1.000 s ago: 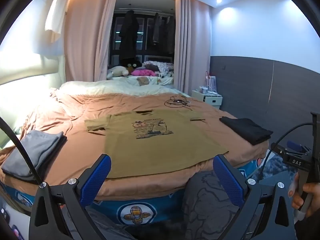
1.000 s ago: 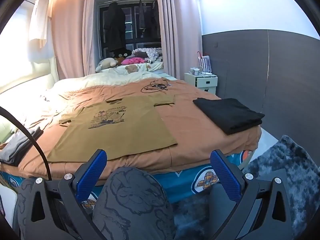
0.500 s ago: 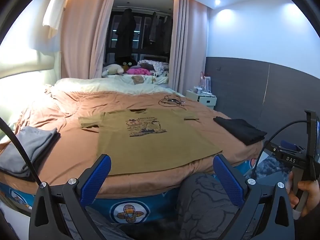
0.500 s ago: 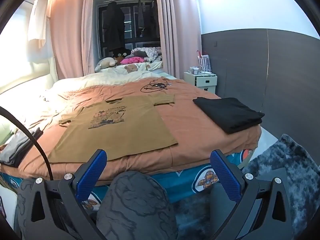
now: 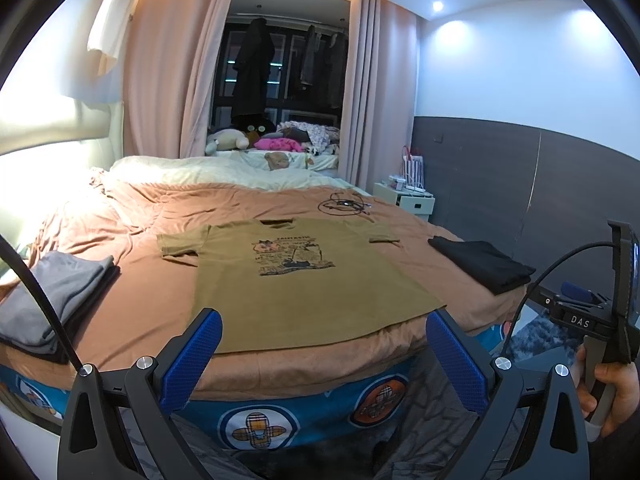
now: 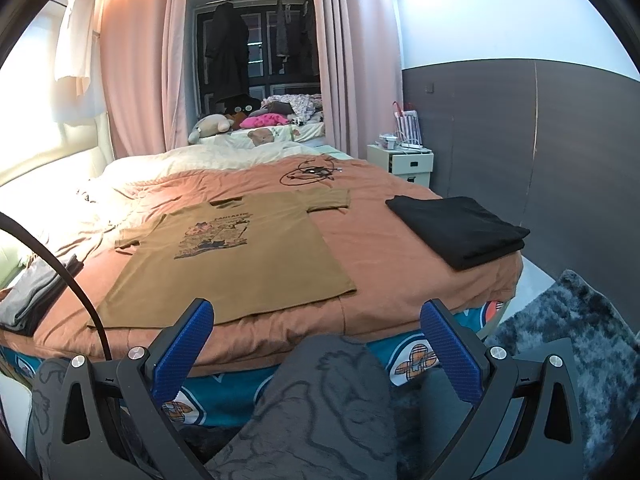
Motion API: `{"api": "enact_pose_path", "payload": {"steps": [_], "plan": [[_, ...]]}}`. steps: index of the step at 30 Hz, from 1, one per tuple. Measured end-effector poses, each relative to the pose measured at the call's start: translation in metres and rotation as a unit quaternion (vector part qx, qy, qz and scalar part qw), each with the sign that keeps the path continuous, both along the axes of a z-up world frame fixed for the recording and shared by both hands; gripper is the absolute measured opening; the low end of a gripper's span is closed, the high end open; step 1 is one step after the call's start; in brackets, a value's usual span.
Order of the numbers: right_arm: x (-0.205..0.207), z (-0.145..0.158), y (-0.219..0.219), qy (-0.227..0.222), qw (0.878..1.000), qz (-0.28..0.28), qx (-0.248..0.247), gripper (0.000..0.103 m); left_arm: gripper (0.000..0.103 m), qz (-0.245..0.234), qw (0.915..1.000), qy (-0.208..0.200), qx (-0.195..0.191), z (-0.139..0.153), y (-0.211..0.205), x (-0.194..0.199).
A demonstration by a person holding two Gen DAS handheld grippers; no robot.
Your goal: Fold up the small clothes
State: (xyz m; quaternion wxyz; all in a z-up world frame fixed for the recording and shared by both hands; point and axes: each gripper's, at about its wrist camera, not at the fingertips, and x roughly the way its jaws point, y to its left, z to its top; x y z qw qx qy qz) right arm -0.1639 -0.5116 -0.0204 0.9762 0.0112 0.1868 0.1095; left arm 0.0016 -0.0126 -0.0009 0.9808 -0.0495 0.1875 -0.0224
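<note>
Olive graphic T-shirt [image 5: 304, 276] spread flat, print up, hem along the near edge of the bed [image 5: 136, 216]. Folded grey clothes [image 5: 48, 300] at the near left corner, folded black garment [image 5: 484, 264] at the near right corner, tangled cable [image 5: 344, 205] toward the far side. Left gripper [image 5: 320, 356] and right gripper [image 6: 316, 344] both off the near edge, blue fingers [image 5: 192, 356] spread wide, holding nothing.

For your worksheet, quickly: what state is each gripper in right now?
Left gripper: open, holding nothing, short of the olive T-shirt.
Right gripper: open, holding nothing.
</note>
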Motion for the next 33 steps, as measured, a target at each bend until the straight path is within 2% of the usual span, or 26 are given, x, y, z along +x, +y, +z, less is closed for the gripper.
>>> {"api": "enact_pose_path", "payload": {"steps": [8, 15, 29, 33], "plan": [[-0.0020, 0.0001, -0.0017, -0.002, 1.000, 0.000, 0.000, 0.103, 0.102, -0.004, 1.0000, 0.000, -0.002, -0.0005, 0.0023, 0.0009], [0.0000, 0.0016, -0.0030, -0.002, 1.000, 0.004, -0.003, 0.103, 0.102, -0.003, 0.9998, -0.001, -0.019, -0.0007, 0.0047, 0.0008], [0.0043, 0.0012, 0.0035, -0.003, 1.000, 0.008, -0.008, 0.103, 0.102, 0.022, 0.9997, 0.004, -0.002, -0.0046, 0.0050, 0.0041], [0.0043, -0.0009, 0.0037, -0.003, 1.000, 0.010, -0.008, 0.103, 0.102, 0.024, 0.9997, 0.008, -0.008, -0.0060, 0.0085, 0.0051]]}}
